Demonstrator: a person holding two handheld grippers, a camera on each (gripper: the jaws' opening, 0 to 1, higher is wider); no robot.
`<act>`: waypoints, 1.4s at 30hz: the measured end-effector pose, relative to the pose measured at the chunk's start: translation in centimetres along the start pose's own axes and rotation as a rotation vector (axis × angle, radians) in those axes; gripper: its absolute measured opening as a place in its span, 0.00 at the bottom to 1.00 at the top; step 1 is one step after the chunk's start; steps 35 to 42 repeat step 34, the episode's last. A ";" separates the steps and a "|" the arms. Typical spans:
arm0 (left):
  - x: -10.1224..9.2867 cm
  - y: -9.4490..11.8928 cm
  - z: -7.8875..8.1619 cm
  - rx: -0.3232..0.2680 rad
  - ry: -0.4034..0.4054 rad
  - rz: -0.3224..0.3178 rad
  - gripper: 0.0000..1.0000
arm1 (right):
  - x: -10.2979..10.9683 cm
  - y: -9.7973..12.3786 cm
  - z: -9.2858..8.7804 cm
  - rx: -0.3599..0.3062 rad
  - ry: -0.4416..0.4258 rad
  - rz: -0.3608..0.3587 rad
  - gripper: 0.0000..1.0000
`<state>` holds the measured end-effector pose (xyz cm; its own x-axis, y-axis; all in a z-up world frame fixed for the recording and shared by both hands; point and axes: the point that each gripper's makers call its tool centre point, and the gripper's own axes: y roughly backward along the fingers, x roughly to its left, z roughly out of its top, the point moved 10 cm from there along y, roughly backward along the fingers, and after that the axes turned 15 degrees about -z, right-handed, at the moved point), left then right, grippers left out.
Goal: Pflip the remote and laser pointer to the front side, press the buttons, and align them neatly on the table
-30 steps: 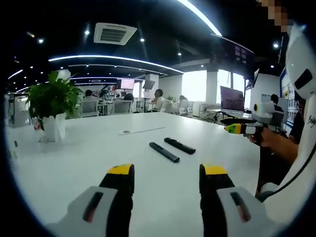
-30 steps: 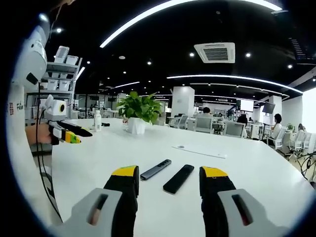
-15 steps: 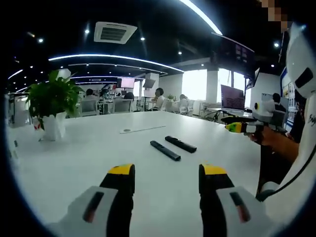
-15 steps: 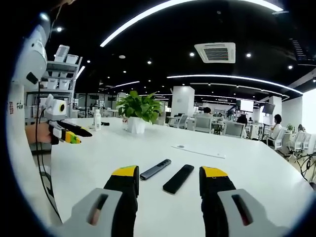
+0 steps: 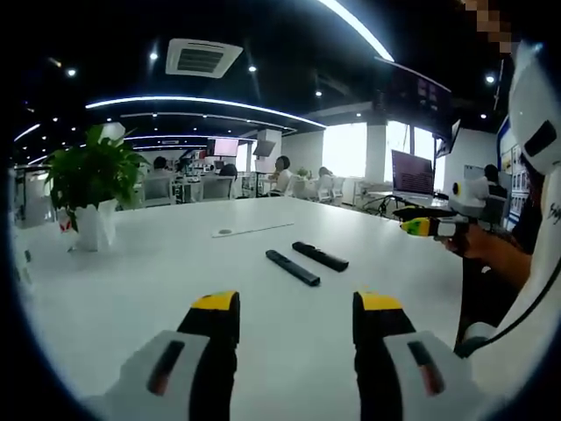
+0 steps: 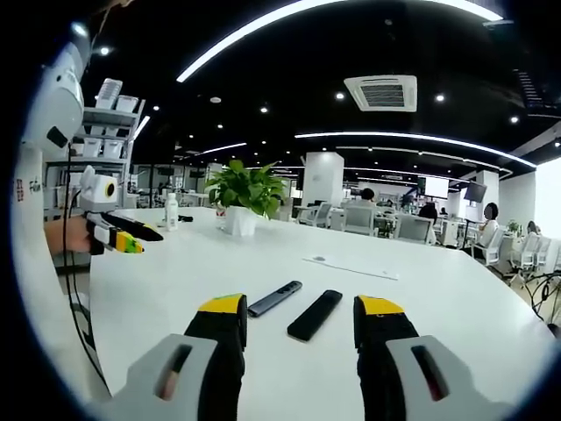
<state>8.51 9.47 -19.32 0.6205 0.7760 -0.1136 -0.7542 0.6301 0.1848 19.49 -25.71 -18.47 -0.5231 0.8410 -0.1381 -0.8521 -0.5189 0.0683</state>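
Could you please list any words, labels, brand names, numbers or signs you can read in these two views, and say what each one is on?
None can be read with confidence.
White sleeve: dark script, cut off at the edge, unreadable.
White sleeve: small red marks and dark letters, too blurred.
White plant pot: small red mark, too small.
Remote and laser pointer: no legible markings.
Wall screens: too far to read.

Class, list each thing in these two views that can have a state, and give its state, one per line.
Remote: flat on the table, untouched.
Pointer: flat beside the remote, apart from it.
Left tool: open, empty, above the table.
Right tool: open, empty.
Plant: upright in its pot.
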 end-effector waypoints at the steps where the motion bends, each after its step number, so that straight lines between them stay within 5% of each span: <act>1: 0.0 0.0 0.0 0.000 0.000 0.000 0.53 | 0.0 0.0 0.0 -0.001 0.000 0.001 0.52; 42: 0.2 0.4 -0.2 0.000 0.002 0.009 0.52 | 0.2 -0.2 0.2 0.004 0.018 0.004 0.51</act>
